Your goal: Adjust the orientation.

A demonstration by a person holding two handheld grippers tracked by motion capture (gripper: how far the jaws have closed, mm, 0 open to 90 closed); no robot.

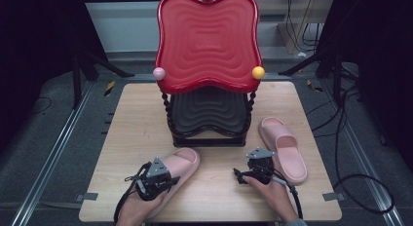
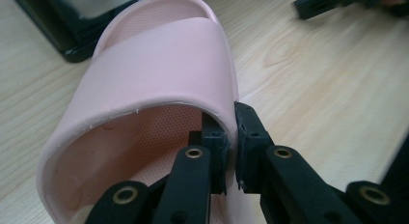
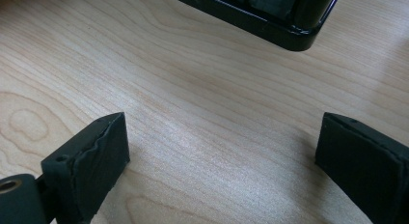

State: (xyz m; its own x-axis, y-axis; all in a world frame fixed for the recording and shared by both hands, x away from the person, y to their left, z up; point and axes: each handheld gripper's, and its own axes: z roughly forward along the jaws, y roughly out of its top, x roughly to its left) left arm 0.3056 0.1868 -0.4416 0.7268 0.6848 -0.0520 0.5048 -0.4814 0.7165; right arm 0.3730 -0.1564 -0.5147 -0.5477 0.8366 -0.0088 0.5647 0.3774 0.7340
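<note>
Your left tongs [image 2: 230, 151] had pinched the strap edge of the near pink foam slipper [image 2: 159, 74]; your right tongs [image 3: 217, 161] stood wide over the bench [image 3: 202, 89], the other slipper [image 1: 284, 148] untouched.

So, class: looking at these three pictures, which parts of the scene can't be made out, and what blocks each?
- Heel of the left slipper: high view, hidden by the left gripper and hand.
- Black lower tray: high view, rear hidden under the red tray.
- Black rack base: right gripper view, cut off by the top edge.
</note>
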